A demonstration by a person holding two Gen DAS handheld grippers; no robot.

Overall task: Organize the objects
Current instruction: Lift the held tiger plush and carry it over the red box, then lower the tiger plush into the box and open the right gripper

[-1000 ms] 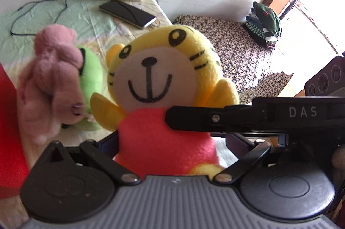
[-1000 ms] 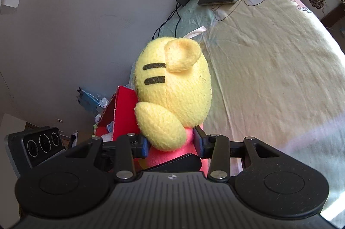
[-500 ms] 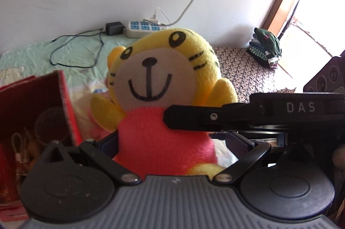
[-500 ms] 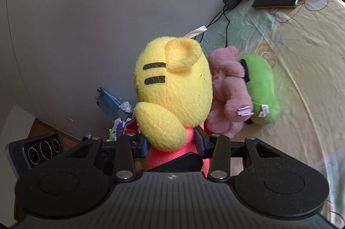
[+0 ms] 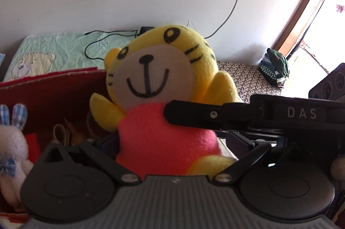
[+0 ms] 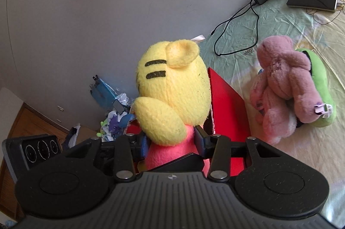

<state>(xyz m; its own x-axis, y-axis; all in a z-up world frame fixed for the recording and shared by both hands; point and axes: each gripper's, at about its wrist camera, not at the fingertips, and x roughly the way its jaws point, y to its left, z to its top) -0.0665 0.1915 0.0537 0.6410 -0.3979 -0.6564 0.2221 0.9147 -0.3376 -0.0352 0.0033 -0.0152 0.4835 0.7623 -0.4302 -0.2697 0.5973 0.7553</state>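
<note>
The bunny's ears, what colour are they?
Blue and white checks on the bunny's ears, seen best in the left wrist view.

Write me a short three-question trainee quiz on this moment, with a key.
1. True or false: both grippers are shut on the yellow tiger plush.
2. Which toy lies on the green plush: A) white bunny, B) pink bear, C) the tiger?
3. Fill in: behind the tiger stands an open ___ box.

Key: 1 true: left gripper and right gripper both pinch its pink body. 2 B, the pink bear. 3 red.
</note>
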